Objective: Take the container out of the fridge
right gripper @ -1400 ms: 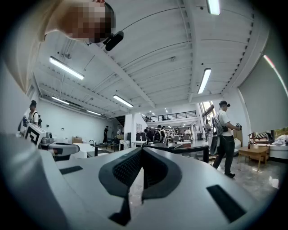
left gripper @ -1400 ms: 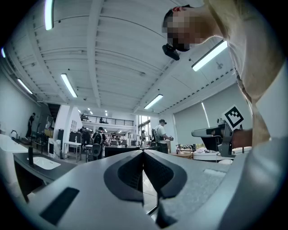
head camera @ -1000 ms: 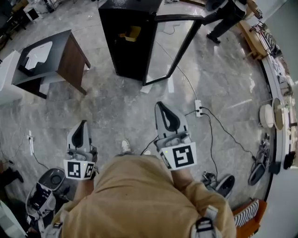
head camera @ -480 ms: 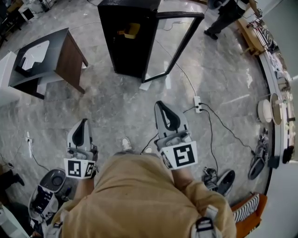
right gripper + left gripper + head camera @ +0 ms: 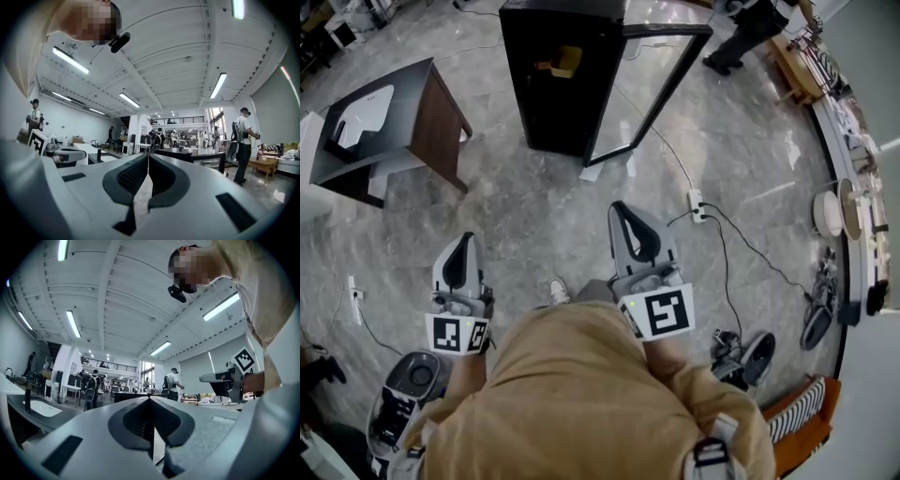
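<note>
**Container (image 5: 565, 63) in open fridge (image 5: 546, 103); both grippers well short of it**

Container: yellow, inside the black fridge, in the upper part of the dark interior, seen through the open front. Its exact shelf cannot be made out. Nothing touches it.

Fridge: stands on the grey marbled floor (image 5: 534, 202) at the top of the head view. Its glass door (image 5: 645, 94) is swung wide open to the right.

Left gripper (image 5: 467, 237): held low beside the person's torso, pointing towards the fridge, well apart from it. In its own view the jaws are together at the tips with nothing between them.

Right gripper (image 5: 620, 207): held a little further forward than the left, aimed the same way, also well apart from the fridge. Its jaws are closed on each other and it is empty.

Surroundings: a dark table (image 5: 441, 122) stands left of the fridge. A power strip (image 5: 697, 204) lies on the floor just right of the right gripper, with a cable trailing from it. One shoe (image 5: 555, 291) of the person shows between the grippers. Another person (image 5: 750, 23) stands at the top right, beyond the door.
</note>
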{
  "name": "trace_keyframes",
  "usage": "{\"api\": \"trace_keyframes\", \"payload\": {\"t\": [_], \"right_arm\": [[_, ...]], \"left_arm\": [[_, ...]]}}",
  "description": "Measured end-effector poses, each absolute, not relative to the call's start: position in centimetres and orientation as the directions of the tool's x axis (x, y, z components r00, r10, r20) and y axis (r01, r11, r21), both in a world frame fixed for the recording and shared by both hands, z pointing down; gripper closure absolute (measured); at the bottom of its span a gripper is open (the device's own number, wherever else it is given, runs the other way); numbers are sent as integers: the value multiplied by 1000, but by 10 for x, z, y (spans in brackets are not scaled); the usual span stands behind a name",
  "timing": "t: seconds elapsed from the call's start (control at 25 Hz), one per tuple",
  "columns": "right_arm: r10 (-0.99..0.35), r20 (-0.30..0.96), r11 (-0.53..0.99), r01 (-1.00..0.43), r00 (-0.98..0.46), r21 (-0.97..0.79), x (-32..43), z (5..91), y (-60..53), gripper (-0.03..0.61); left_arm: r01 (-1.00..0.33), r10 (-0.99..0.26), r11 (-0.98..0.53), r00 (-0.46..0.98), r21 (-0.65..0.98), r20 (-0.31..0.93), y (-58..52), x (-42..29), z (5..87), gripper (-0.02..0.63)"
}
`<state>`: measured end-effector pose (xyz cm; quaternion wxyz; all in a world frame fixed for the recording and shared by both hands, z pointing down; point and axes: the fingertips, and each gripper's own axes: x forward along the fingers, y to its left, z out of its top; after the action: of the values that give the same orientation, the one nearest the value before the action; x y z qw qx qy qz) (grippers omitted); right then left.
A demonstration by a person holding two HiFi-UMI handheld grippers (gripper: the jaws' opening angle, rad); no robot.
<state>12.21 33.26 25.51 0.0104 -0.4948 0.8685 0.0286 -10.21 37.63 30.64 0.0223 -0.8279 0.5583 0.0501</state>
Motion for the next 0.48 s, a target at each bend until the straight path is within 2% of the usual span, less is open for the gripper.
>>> {"api": "trace_keyframes", "payload": {"t": [0.48], "right_arm": [[-866,-24,499,-866,-499,35,111,265,318,575]], "left_arm": [[-911,-909,-411,406,37,-89,360,-105,316,614]]}}
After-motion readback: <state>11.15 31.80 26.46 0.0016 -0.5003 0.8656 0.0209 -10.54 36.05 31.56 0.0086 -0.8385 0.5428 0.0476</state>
